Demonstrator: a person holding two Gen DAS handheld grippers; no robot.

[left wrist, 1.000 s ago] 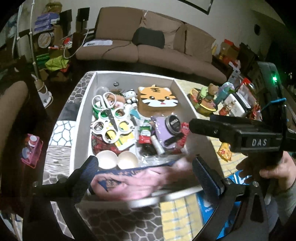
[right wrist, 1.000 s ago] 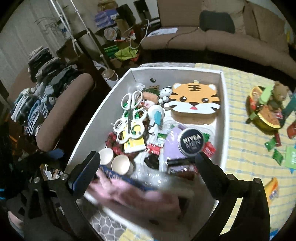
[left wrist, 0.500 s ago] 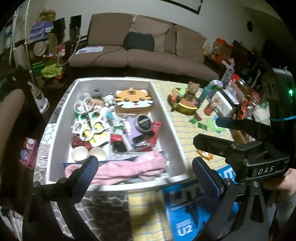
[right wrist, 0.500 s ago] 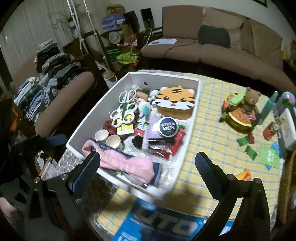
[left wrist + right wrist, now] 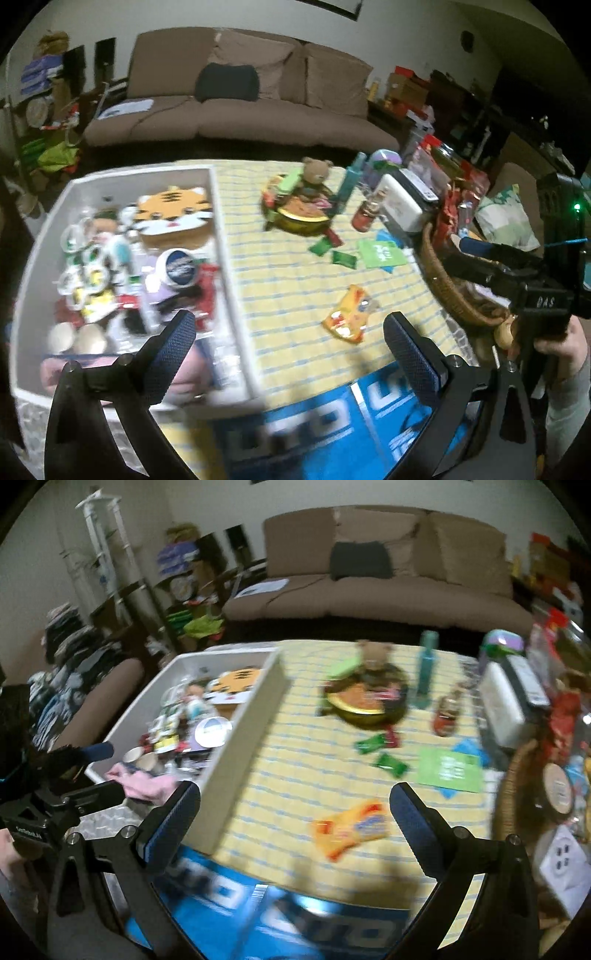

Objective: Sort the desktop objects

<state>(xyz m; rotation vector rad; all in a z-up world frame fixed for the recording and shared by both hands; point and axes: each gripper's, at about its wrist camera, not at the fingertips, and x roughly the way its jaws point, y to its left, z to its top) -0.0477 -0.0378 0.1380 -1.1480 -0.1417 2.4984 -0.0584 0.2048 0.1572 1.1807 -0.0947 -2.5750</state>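
Both grippers stand wide open with nothing between their fingers. The left gripper (image 5: 288, 332) hangs above the near edge of the table, its left finger over the near right corner of the white box (image 5: 229, 280) and its right finger over the yellow checked cloth (image 5: 295, 266). Just ahead of it and a little toward its right finger lies an orange snack packet (image 5: 347, 317), flat on the cloth and touching nothing else. The box, ahead and to the left, is crowded — a tiger-face case (image 5: 173, 214) at the far end, a round cream tin (image 5: 179, 267) nearer, and a pink cloth (image 5: 181, 373) bunched against the near wall.

The right gripper (image 5: 295, 823) faces the same cloth; the snack packet (image 5: 351, 830) lies between its fingers' line of sight, slightly ahead, not touched. The box (image 5: 251, 723) stands to its left. Farther ahead sit a teddy bear (image 5: 373, 653) on a round dish, a teal bottle (image 5: 426, 668), green wrapped sweets (image 5: 388, 764) and a green card (image 5: 450, 770). A wicker basket (image 5: 517, 775) is to its right — a blue printed sheet (image 5: 295, 919) lies directly beneath. The frames are blurred.
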